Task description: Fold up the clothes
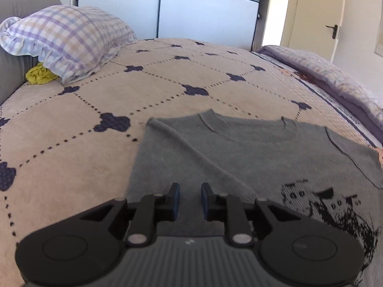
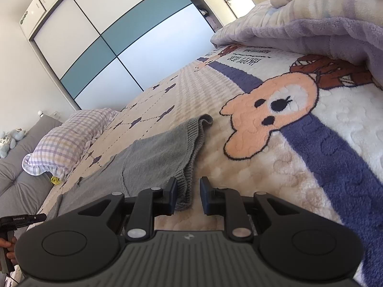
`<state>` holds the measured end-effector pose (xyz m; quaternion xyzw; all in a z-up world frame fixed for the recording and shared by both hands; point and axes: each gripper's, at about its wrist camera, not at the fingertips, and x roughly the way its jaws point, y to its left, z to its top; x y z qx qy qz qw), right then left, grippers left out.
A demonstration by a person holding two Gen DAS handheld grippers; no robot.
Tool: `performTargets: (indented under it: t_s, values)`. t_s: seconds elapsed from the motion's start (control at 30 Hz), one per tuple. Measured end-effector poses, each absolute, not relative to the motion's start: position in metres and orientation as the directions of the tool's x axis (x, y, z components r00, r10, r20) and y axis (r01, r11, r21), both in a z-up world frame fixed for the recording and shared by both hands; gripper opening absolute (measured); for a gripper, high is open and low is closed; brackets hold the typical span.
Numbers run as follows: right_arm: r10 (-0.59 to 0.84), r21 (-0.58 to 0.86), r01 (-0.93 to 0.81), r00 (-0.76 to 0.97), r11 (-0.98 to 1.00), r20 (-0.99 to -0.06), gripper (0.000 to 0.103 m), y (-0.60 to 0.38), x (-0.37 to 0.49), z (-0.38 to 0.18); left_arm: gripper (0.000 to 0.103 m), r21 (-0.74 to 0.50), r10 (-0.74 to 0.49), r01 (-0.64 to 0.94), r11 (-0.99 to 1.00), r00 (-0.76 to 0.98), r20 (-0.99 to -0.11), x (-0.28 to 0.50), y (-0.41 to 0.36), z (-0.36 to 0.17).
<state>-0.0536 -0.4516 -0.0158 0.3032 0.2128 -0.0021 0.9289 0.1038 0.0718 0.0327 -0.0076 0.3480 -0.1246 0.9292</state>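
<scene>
sweater [image 1: 239, 157]: grey, flat on bedspread [image 1: 95, 167], just ahead of L gripper [image 1: 190, 199]
sleeve cuff [image 2: 188, 186]: beside R gripper [image 2: 189, 196], touching its left pad
L gripper: jaws apart, nothing pinched
R gripper: jaws apart, gripping nothing
pillow [image 1: 64, 38]: far ahead-left

A patterned bed [image 1: 148, 100] carries a grey sweater [image 1: 239, 157], checked pillow [image 1: 67, 38] and lilac blanket [image 2: 311, 31].

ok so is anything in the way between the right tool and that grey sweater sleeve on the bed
Nothing visible. The right tool is open, and the ribbed cuff of the sweater sleeve already lies at its left pad, with only the fleecy blanket underneath. The pillow sits well away at the head of the bed.
</scene>
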Motion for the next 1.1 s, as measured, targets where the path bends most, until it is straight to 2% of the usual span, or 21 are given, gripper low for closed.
performTargets:
  t_s: [0.03, 0.17, 0.23, 0.3, 0.37, 0.5, 0.57, 0.7, 0.77, 0.87, 0.93, 1.1]
  values:
    - [0.126, 0.563, 0.133, 0.909, 0.816, -0.397, 0.021, -0.452, -0.054, -0.016, 0.023, -0.108, -0.243, 0.230, 0.967, 0.718, -0.653, 0.106, 0.070, 0.028]
    - [0.130, 0.570, 0.133, 0.908, 0.811, -0.397, 0.021, -0.453, -0.054, -0.016, 0.035, -0.288, -0.328, 0.178, 0.941, 0.695, -0.640, 0.115, 0.085, 0.025]
    - [0.130, 0.570, 0.133, 0.909, 0.811, -0.397, 0.021, -0.453, -0.054, -0.016, 0.035, -0.280, -0.304, 0.154, 0.948, 0.701, -0.645, 0.109, 0.083, 0.033]
    - [0.130, 0.570, 0.133, 0.909, 0.811, -0.397, 0.021, -0.452, -0.054, -0.016, 0.040, -0.266, -0.293, 0.155, 0.951, 0.723, -0.625, 0.093, 0.078, 0.041]
    - [0.129, 0.570, 0.134, 0.909, 0.811, -0.396, 0.021, -0.452, -0.054, -0.016, 0.055, -0.265, -0.294, 0.160, 0.951, 0.736, -0.609, 0.077, 0.073, 0.044]
    - [0.128, 0.570, 0.135, 0.909, 0.811, -0.397, 0.021, -0.452, -0.054, -0.016, 0.056, -0.187, -0.237, 0.149, 0.971, 0.710, -0.664, 0.066, 0.055, 0.024]
    - [0.131, 0.574, 0.134, 0.909, 0.808, -0.396, 0.021, -0.453, -0.054, -0.016, 0.056, -0.133, -0.201, 0.150, 0.980, 0.727, -0.657, 0.060, 0.048, 0.025]
    - [0.144, 0.593, 0.131, 0.908, 0.794, -0.393, 0.021, -0.456, -0.053, -0.017, 0.056, -0.172, -0.184, 0.093, 0.981, 0.741, -0.646, 0.044, 0.051, 0.041]
    - [0.160, 0.616, 0.126, 0.908, 0.778, -0.387, 0.021, -0.459, -0.053, -0.018, 0.064, -0.185, -0.192, 0.095, 0.978, 0.754, -0.629, 0.030, 0.052, 0.047]
    - [0.190, 0.646, 0.114, 0.904, 0.755, -0.382, 0.022, -0.464, -0.052, -0.020, 0.067, -0.087, -0.105, 0.063, 0.994, 0.748, -0.655, 0.019, 0.054, 0.045]
    - [0.208, 0.666, 0.105, 0.904, 0.739, -0.373, 0.023, -0.467, -0.052, -0.021, 0.067, -0.025, -0.049, 0.044, 0.999, 0.743, -0.667, 0.013, 0.065, 0.044]
    - [0.191, 0.663, 0.142, 0.895, 0.735, -0.403, 0.023, -0.463, -0.050, -0.018, 0.067, -0.017, 0.012, -0.032, 0.999, 0.731, -0.682, 0.004, 0.111, 0.052]
